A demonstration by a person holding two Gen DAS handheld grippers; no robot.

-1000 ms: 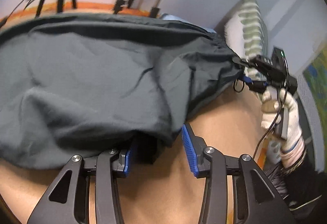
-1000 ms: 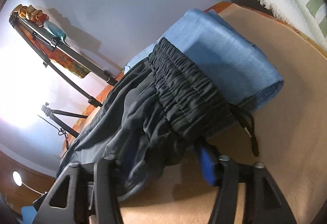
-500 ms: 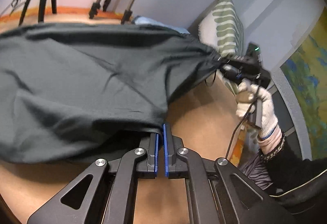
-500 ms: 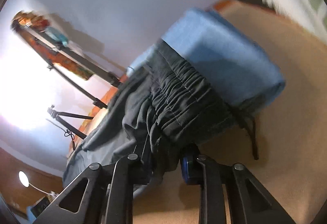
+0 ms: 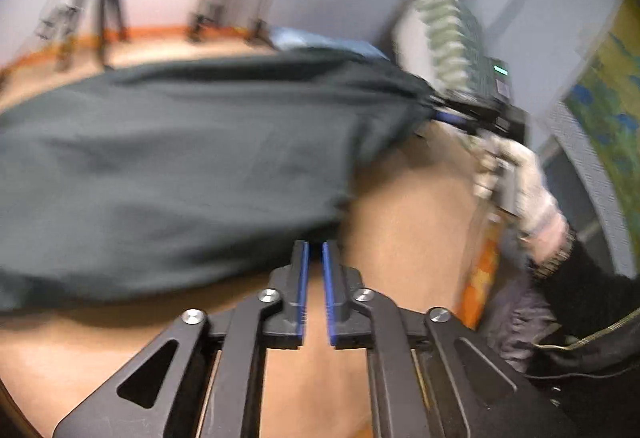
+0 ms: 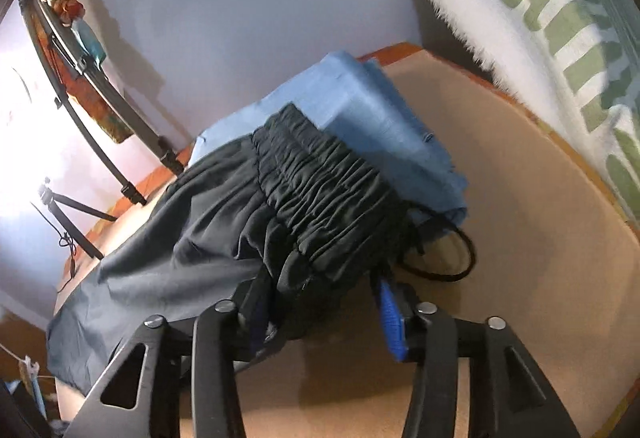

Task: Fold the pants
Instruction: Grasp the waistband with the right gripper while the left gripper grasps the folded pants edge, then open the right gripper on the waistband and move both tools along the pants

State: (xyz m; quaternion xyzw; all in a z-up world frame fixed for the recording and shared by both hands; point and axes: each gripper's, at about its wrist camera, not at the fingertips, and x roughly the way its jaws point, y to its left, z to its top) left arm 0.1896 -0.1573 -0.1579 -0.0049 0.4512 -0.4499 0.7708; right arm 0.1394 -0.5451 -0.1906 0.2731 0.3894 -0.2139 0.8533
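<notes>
The left gripper [image 5: 314, 250], low centre of its view, has its jaws opening by a narrow slit; the edge of the dark pants [image 5: 168, 166] lies right at the pad tips, and blur hides whether they pinch it. The right gripper [image 6: 320, 302] has its jaws opening, the gathered waistband [image 6: 324, 194] bunched between them, the blue pad [image 6: 390, 322] standing clear of it. The pants stretch across the tan surface [image 6: 500, 238] toward the frame's left. Behind the waistband sits folded blue cloth [image 6: 380, 126]; a green-striped white cushion [image 6: 540, 18] fills the upper right.
</notes>
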